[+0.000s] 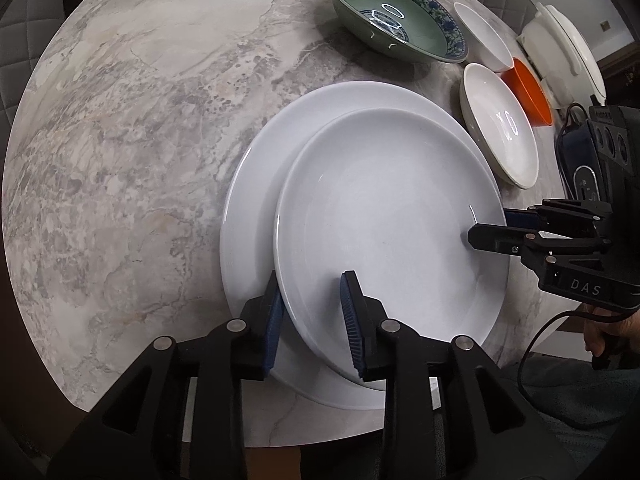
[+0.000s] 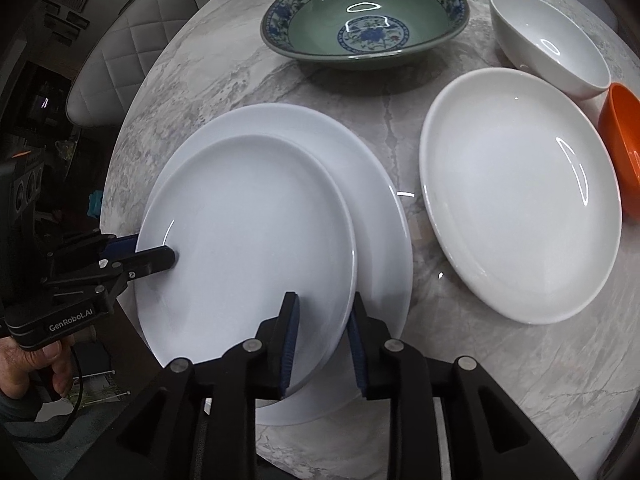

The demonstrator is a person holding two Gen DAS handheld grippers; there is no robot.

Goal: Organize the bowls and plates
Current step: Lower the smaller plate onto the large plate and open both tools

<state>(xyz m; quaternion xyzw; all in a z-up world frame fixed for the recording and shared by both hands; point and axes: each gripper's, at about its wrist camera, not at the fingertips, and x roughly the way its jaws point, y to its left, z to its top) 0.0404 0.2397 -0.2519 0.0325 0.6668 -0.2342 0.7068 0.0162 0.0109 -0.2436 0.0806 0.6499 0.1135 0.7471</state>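
Observation:
A smaller white plate (image 1: 380, 208) (image 2: 248, 240) lies on a larger white plate (image 1: 248, 200) (image 2: 372, 184), shifted toward the table's near edge. My left gripper (image 1: 312, 276) straddles the smaller plate's near rim, one pad outside and one over the plate's inside, with a gap between pads and rim. My right gripper (image 2: 324, 298) straddles the opposite rim the same way, its pads also off the plate. Each gripper shows in the other's view: the right gripper (image 1: 492, 226) at the plate's right rim, the left gripper (image 2: 148, 250) at its left rim.
On the marble table (image 1: 140, 140) stand a green bowl with a blue floral rim (image 2: 364, 20), a white bowl (image 2: 548, 40), an orange bowl (image 2: 624, 148) and a shallow white plate (image 2: 520, 192). A white lidded pot (image 1: 560, 48) sits behind them. Padded chairs (image 2: 132, 60) ring the table.

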